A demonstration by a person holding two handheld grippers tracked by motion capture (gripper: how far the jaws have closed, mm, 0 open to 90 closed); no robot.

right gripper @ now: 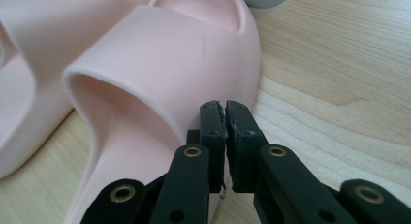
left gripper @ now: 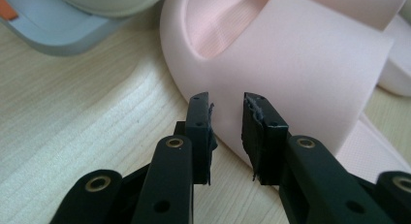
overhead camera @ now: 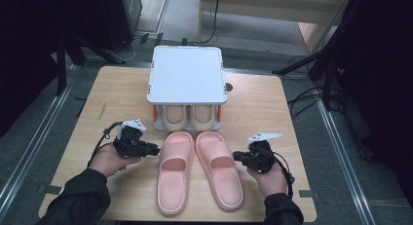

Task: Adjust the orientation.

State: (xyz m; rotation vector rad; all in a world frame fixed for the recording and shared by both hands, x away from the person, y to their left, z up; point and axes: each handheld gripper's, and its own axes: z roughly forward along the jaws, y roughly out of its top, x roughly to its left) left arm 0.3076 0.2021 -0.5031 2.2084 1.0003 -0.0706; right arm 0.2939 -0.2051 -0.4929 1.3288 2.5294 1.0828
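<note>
While the two pink slippers are lying side by side on the table (overhead camera: 97,98), toes toward the rack (overhead camera: 187,74), a person is holding a gripper at each outer side of the pair. The left slipper (overhead camera: 174,170) is touching the right slipper (overhead camera: 220,167) near the toes, and the heels are spreading slightly apart toward the table's near edge.

The left gripper (overhead camera: 155,149) is sitting in the left hand (overhead camera: 109,159), pointing at the outer edge of the left slipper's strap. In the left gripper view, its jaws are standing a little apart with nothing between them, the tips (left gripper: 227,105) hovering just in front of the slipper's side (left gripper: 291,64).

The right gripper (overhead camera: 236,156) is sitting in the right hand (overhead camera: 270,178), pointing at the outer edge of the right slipper. In the right gripper view, its jaws are pressing together, pad against pad, gripping nothing, with the tips (right gripper: 226,105) just beside the strap (right gripper: 160,59) where it meets the sole.

Beyond the toes, the white rack is standing on the table with a beige pair (overhead camera: 187,117) resting on its lower shelf, under the flat top.
</note>
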